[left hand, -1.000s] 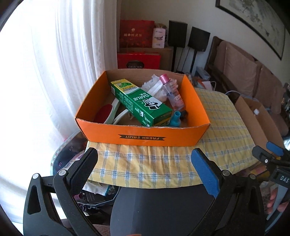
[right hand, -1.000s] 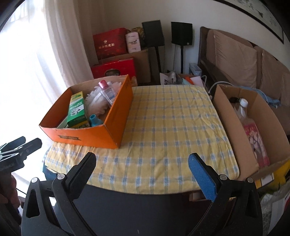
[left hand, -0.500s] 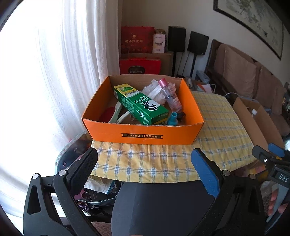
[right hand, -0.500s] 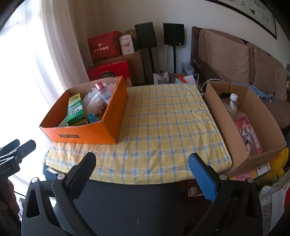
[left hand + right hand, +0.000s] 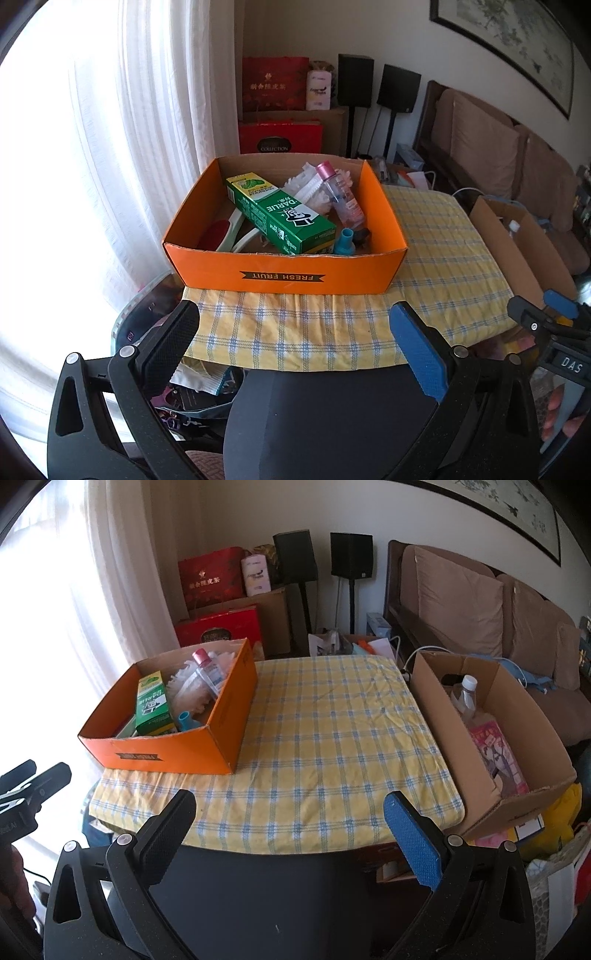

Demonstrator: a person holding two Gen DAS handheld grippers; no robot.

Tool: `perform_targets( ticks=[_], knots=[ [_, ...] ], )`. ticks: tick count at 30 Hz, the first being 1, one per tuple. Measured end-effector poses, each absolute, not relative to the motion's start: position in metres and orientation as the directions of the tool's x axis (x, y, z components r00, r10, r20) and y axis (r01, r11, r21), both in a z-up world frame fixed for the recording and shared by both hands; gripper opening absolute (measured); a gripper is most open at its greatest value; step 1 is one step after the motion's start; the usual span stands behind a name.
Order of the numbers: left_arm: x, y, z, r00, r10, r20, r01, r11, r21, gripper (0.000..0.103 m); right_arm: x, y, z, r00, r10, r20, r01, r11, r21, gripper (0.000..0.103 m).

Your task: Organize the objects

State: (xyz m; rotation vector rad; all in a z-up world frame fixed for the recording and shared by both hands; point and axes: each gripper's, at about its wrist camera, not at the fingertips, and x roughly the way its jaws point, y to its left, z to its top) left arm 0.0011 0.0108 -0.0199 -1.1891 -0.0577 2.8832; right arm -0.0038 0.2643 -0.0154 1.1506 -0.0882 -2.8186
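An orange cardboard box (image 5: 284,278) (image 5: 173,753) sits on the left of a yellow checked tablecloth (image 5: 332,738). Inside lie a green toothpaste carton (image 5: 280,218) (image 5: 151,705), a clear bottle with a pink cap (image 5: 338,195) (image 5: 207,672), a teal cap (image 5: 345,242), a red-and-white brush (image 5: 225,230) and white crumpled wrapping (image 5: 188,694). A brown cardboard box (image 5: 491,771) on the right holds a clear water bottle (image 5: 463,698) and a pink packet (image 5: 498,757). My left gripper (image 5: 293,332) and right gripper (image 5: 290,819) hang open and empty before the table's near edge.
Red gift bags (image 5: 275,86) and two black speakers (image 5: 399,88) stand behind the table. A brown sofa (image 5: 480,605) runs along the right wall. White curtains (image 5: 129,129) hang at the left. Bags and clutter (image 5: 199,380) lie under the table's near edge.
Both grippers have drawn back and risen from the table, so the boxes look smaller and farther. Their fingers stay open and nothing on the table moved.
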Motion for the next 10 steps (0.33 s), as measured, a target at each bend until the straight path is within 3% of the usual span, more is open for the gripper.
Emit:
perform_targets(
  ticks=[10],
  knots=[
    [0.0033,0.0140,-0.0208,-0.710,0.045,-0.702,-0.017,-0.999,-0.046,0.103,-0.0042,0.2667,-0.0149,-0.715,-0.104,-0.691,0.055,-0.994,0.092,0.103]
  ],
)
